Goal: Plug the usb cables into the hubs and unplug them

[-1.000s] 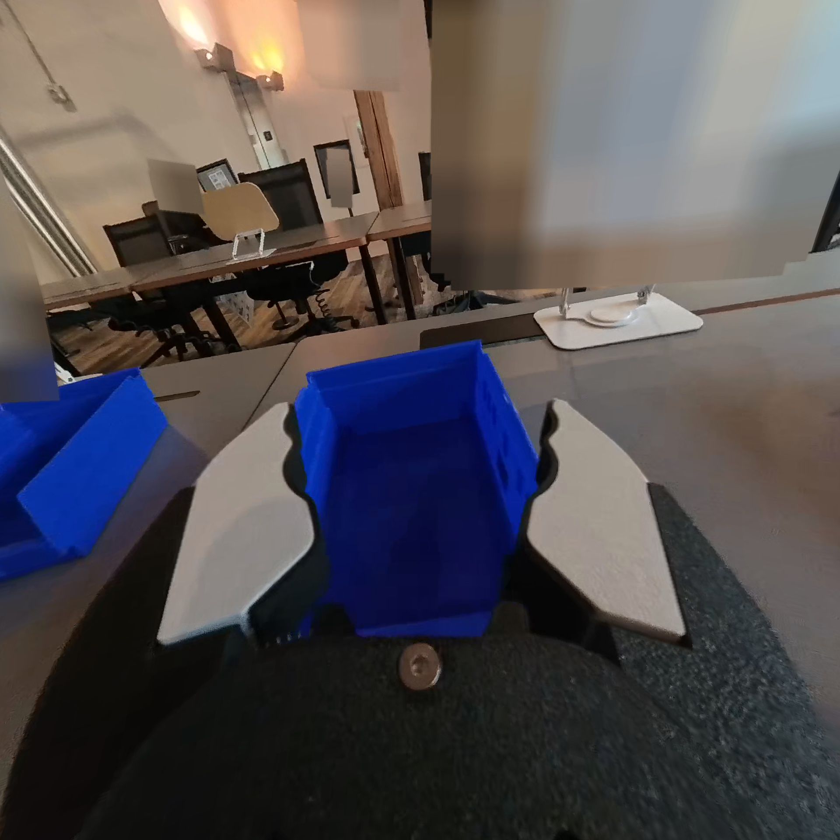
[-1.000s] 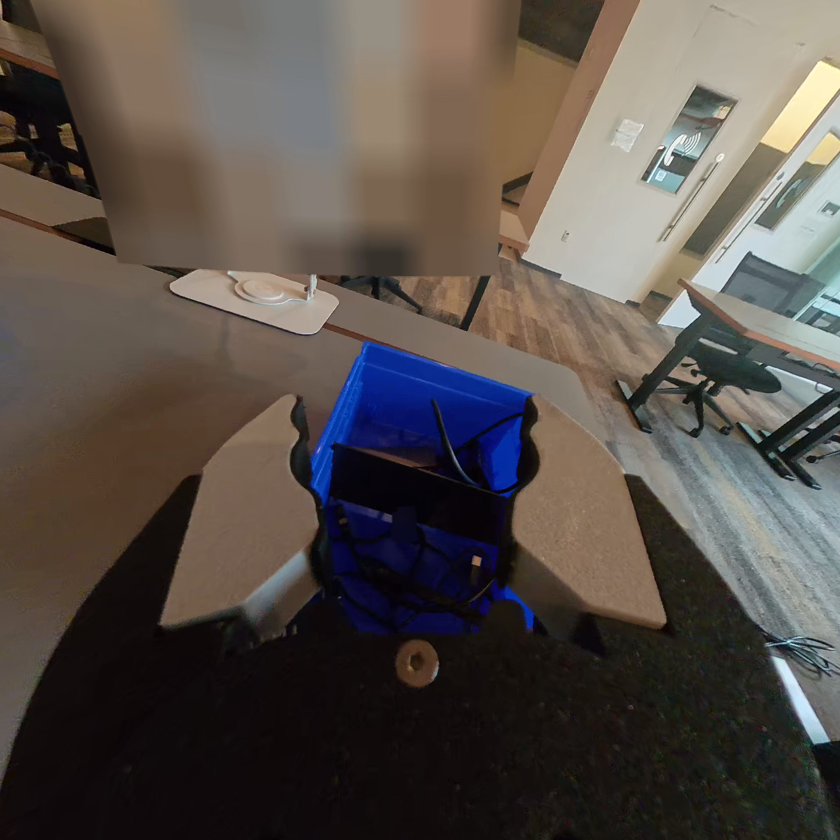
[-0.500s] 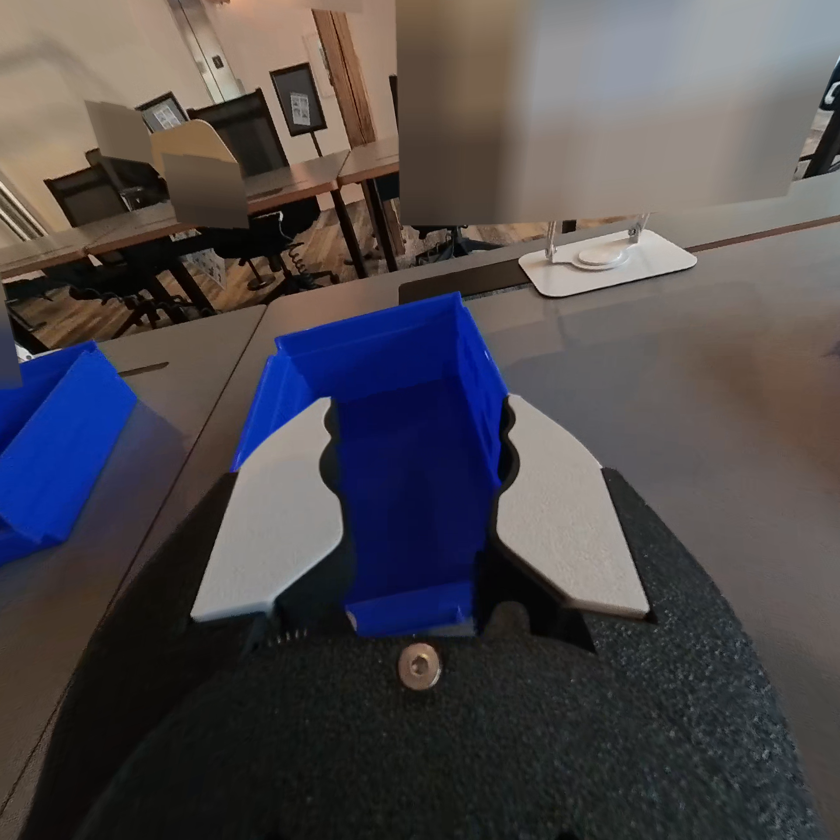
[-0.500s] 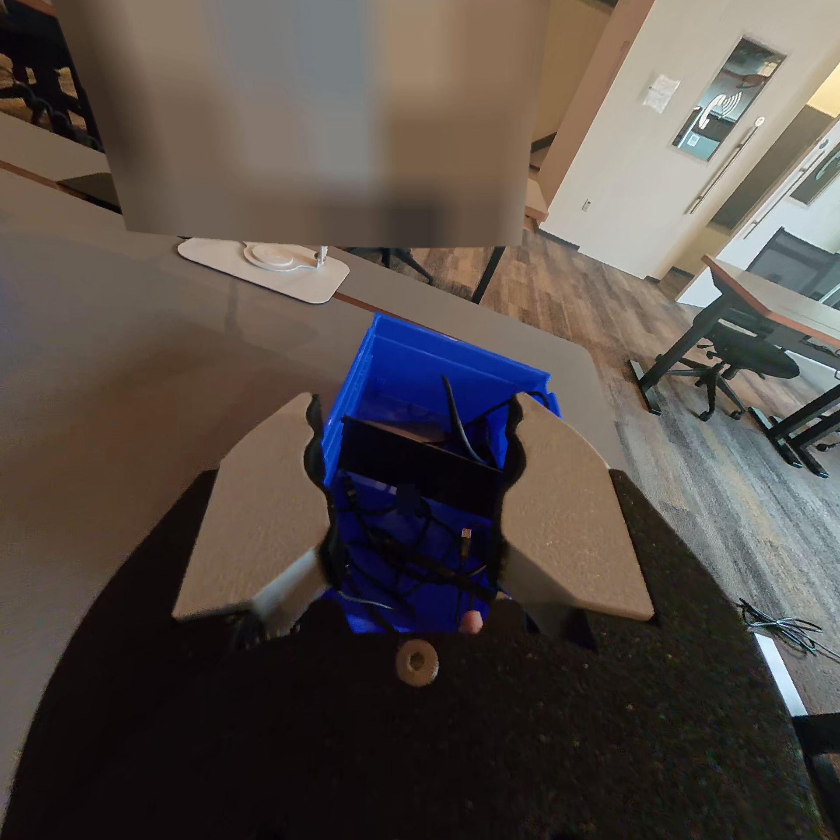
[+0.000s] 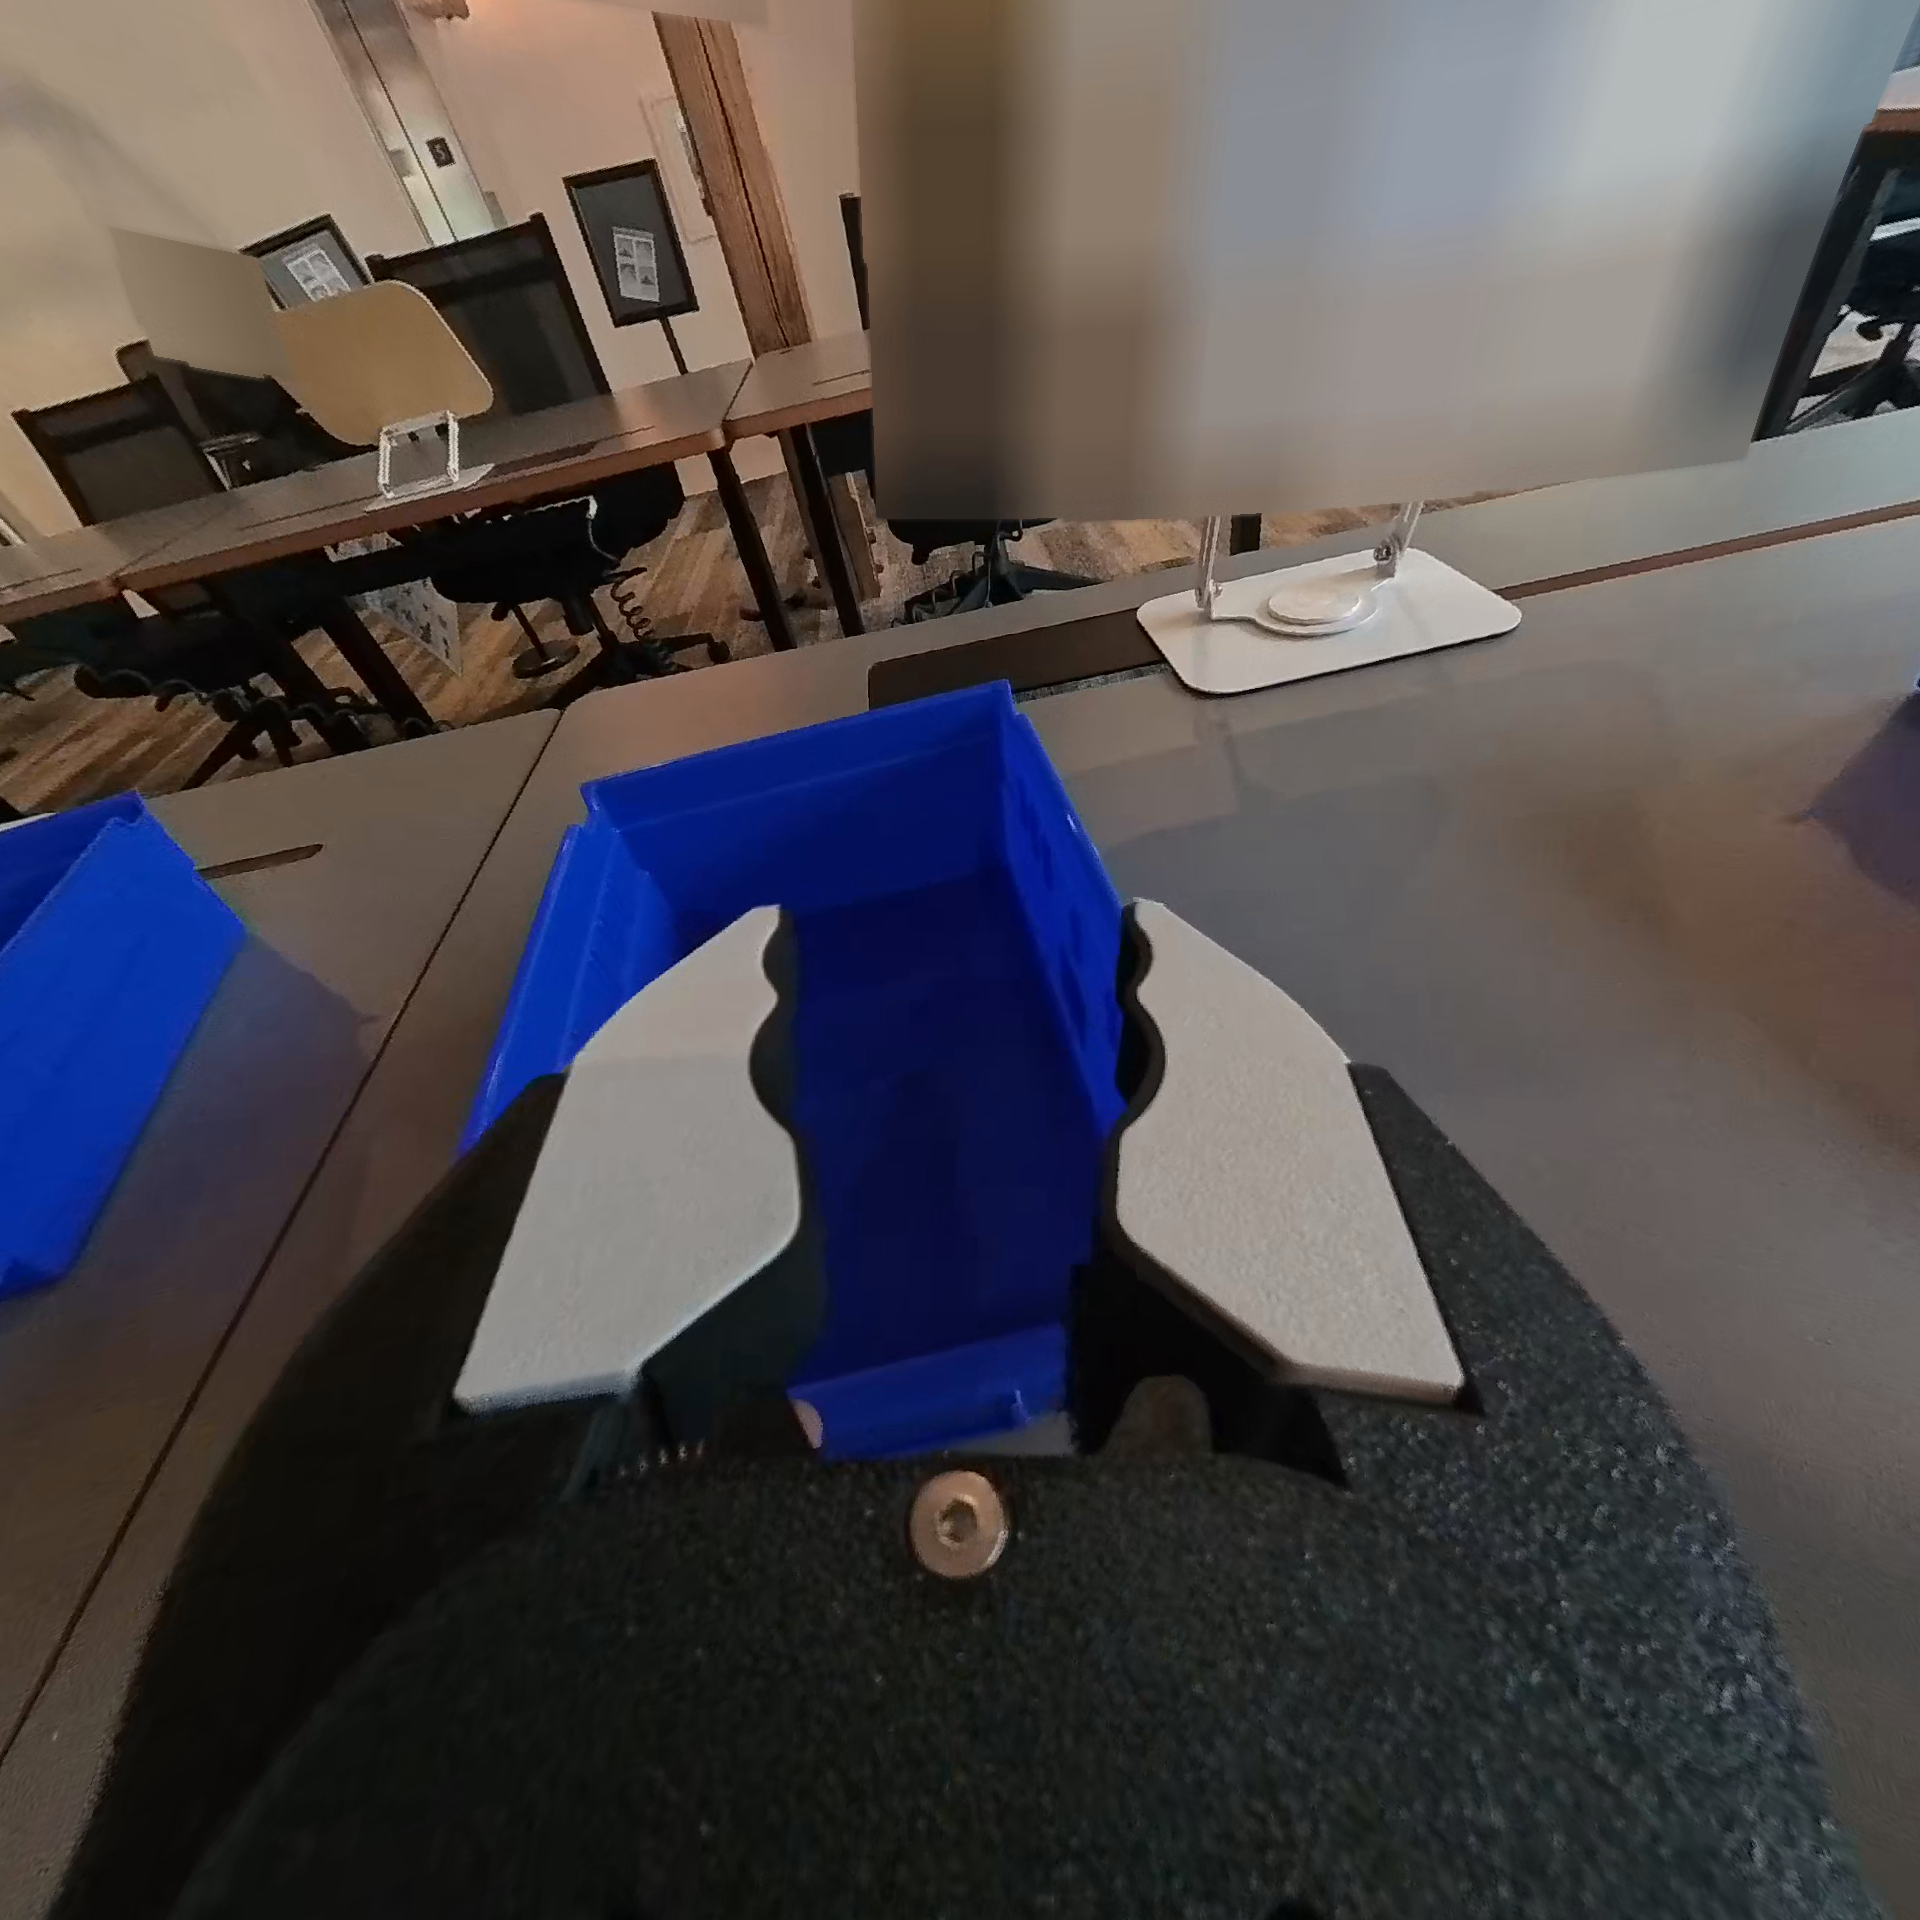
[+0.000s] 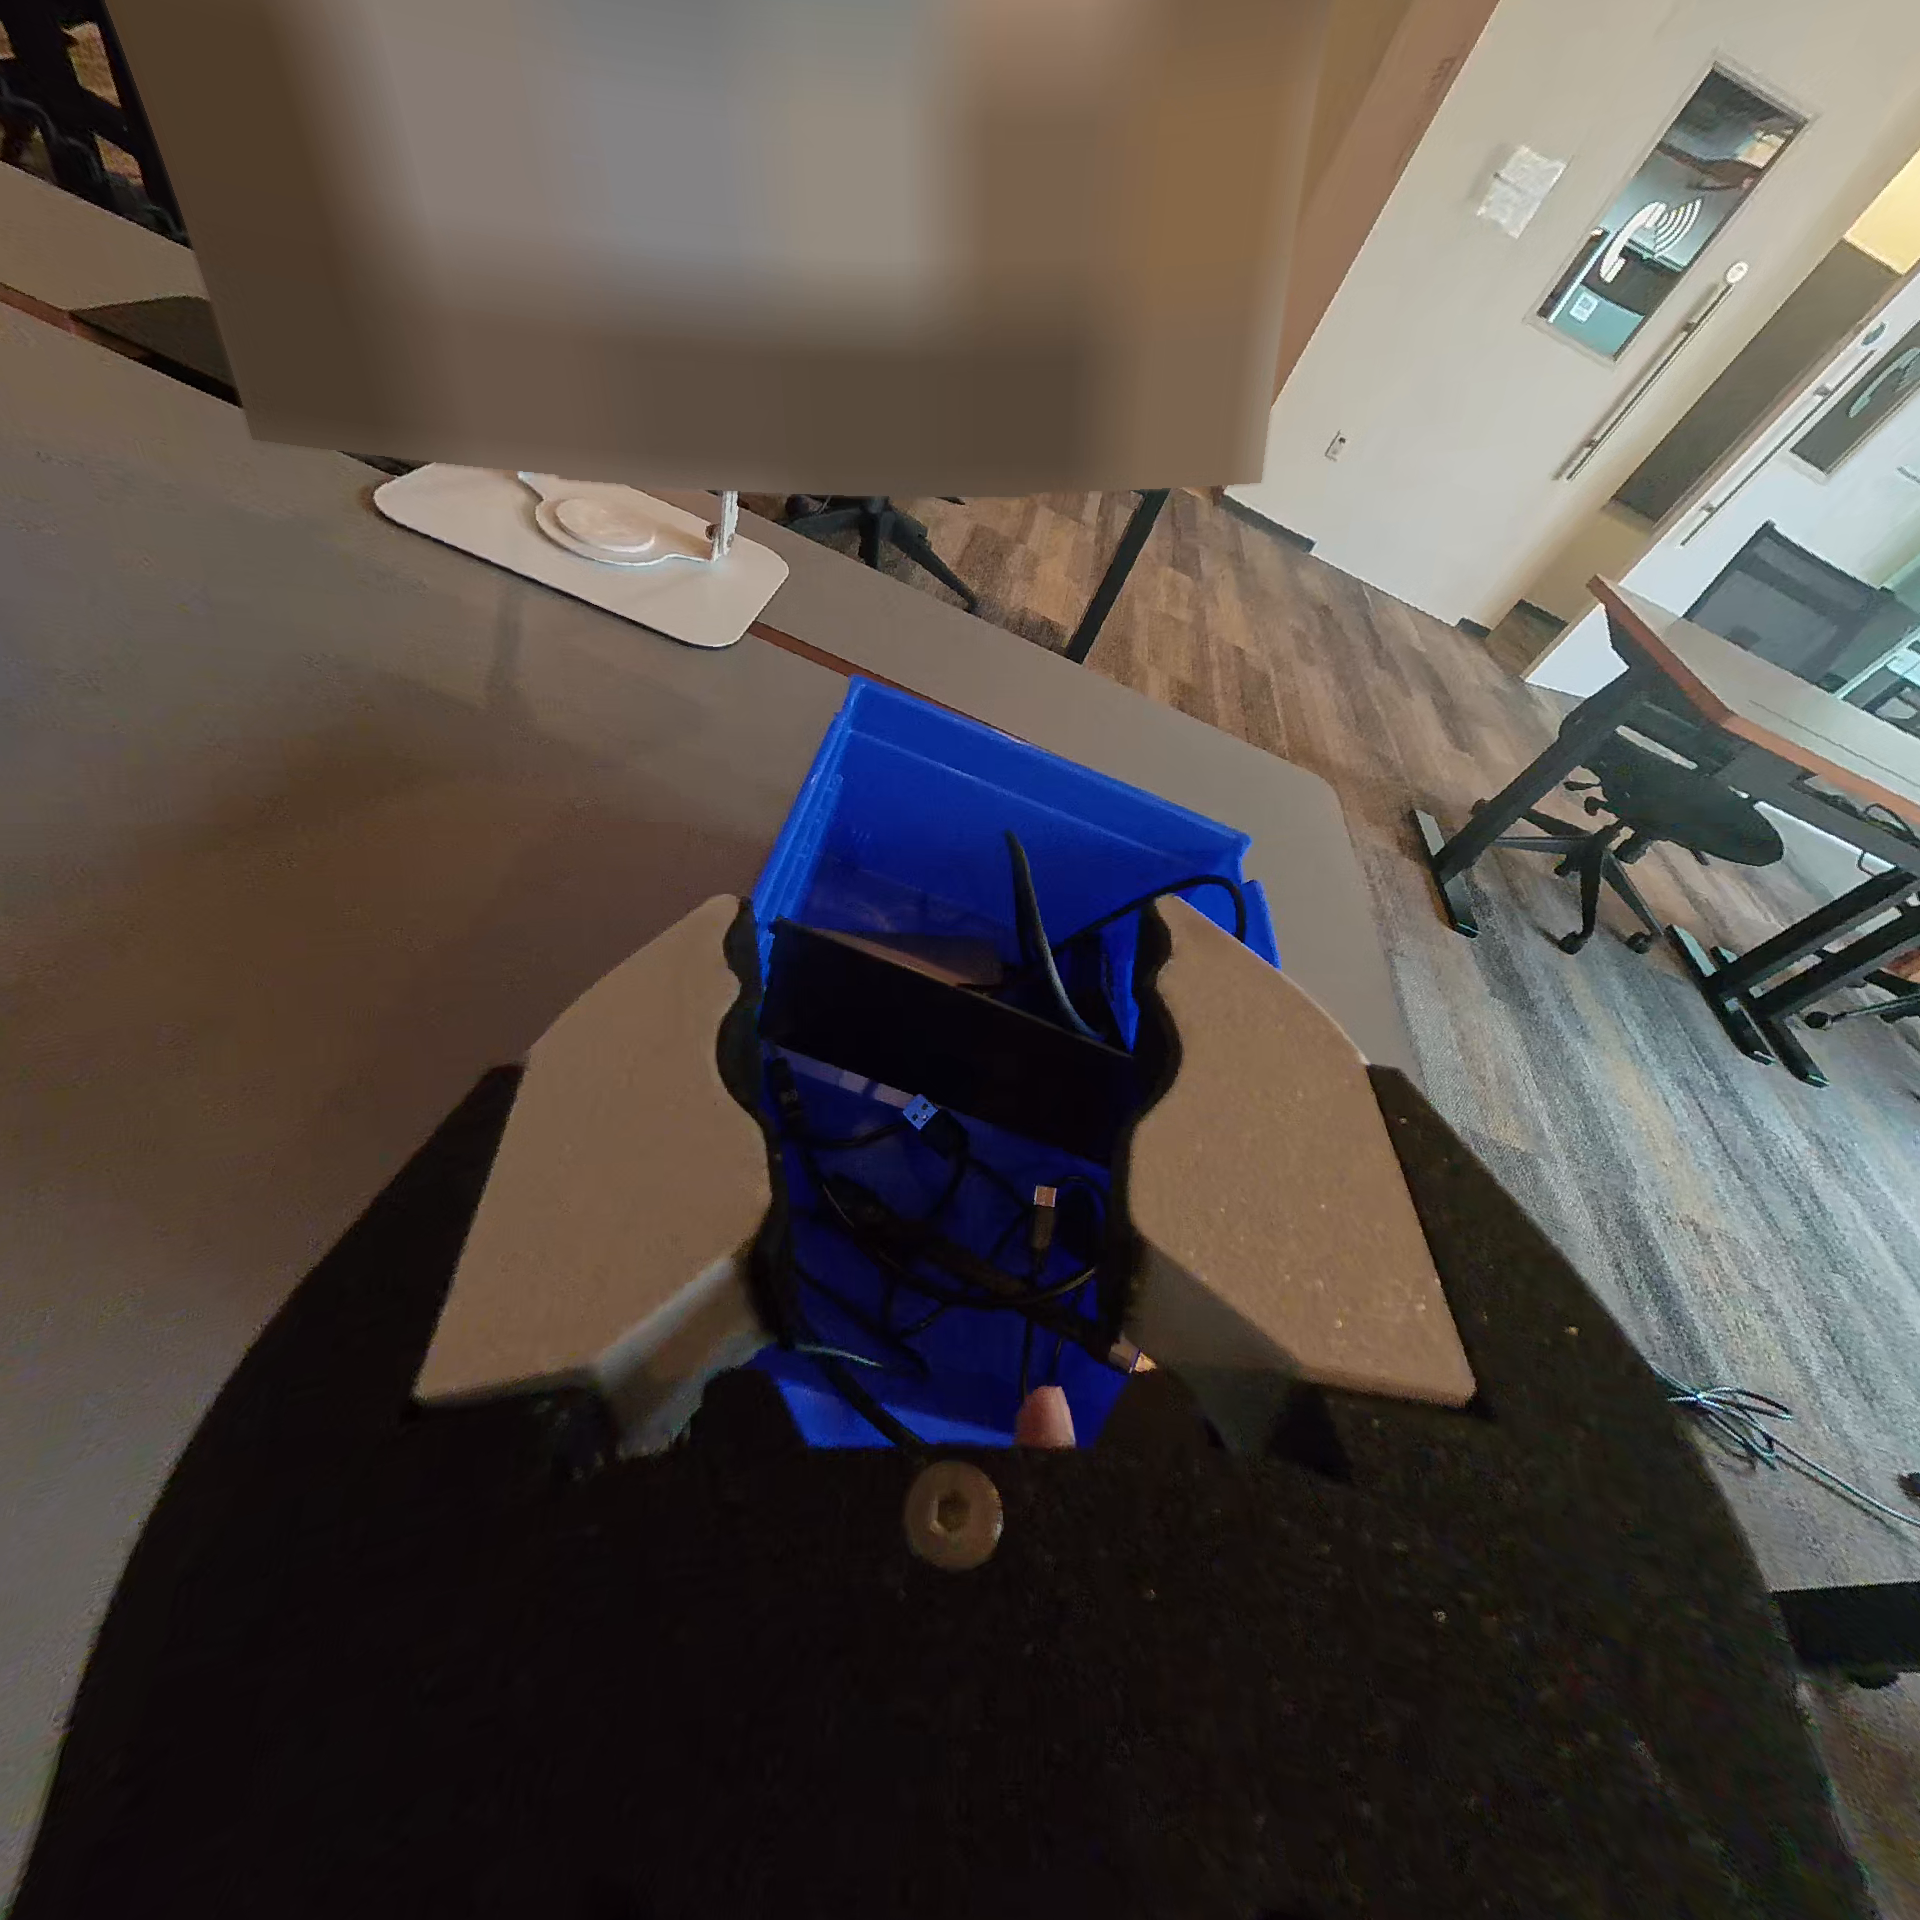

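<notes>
Two hand-held tools hover over a grey bench in an open-plan office. Nearest the left camera, the left tool (image 5: 956, 1023), with pale grey wavy-edged fingers on a black textured mount, has its jaws spread and grips nothing; between them shows the inside of an open-topped blue plastic bin (image 5: 831, 821), which looks bare. A second blue plastic bin (image 5: 94, 1029) sits to its left on the adjoining bench section, only partly in frame.

The right tool (image 6: 945, 971), of the same build, is likewise spread and holds nothing. Below it another blue plastic bin (image 6: 1039, 790) near the bench's rounded corner holds the task's things: a tangle of thin black usb cables (image 6: 935, 1247) lies in the near compartment, one plug with a blue insert (image 6: 920, 1114) facing up, and a flat black rectangular hub (image 6: 935, 1023) stands tilted across the bin like a divider, more cable looping behind it (whether any cable is plugged in cannot be told).

Farther back on the bench (image 6: 312, 831) rests a white flat monitor-stand base (image 6: 582, 540). Beyond are wood-look flooring, dark desks (image 5: 436, 488) and black office chairs (image 6: 1662, 821).
</notes>
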Available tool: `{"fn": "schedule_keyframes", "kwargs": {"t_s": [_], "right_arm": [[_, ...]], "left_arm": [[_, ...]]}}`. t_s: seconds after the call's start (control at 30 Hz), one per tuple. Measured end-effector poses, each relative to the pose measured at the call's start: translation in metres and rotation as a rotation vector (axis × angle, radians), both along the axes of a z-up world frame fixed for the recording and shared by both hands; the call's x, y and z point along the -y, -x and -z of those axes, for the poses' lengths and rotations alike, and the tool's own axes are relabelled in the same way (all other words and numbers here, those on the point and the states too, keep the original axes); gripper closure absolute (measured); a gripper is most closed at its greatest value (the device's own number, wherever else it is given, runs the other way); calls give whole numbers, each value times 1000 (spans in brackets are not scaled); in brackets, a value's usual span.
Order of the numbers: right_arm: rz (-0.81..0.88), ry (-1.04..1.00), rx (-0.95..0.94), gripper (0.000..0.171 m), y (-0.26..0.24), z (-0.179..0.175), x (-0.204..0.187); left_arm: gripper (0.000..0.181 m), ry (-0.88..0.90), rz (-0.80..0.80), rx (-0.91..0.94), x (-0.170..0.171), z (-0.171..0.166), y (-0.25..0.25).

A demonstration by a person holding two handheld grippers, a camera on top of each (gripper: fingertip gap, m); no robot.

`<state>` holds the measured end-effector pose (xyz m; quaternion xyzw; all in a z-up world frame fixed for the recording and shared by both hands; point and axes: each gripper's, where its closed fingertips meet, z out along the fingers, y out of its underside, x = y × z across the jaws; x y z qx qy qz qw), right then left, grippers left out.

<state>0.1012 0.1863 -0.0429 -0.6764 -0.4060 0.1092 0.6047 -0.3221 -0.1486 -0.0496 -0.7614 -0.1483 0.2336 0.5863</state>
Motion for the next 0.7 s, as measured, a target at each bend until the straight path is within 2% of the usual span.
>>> {"fn": "schedule_keyframes", "kwargs": {"t_s": [0.37,0.43,0.5,0.6,0.7], "right_arm": [[23,-23,17,113,-9,-2,-4],[47,-27,20,129,-21,-4,-8],[66,-24,21,168,-35,-6,-10],[59,20,3,171,-49,-6,-11],[75,30,7,171,-57,-2,-17]], "left_arm": [[137,-27,38,11,-4,-1,-4],[141,-31,49,11,-4,-2,-6],[153,-42,66,12,-5,-4,-9],[181,-75,70,22,-5,-7,-9],[181,-66,76,33,-7,-5,-11]]}}
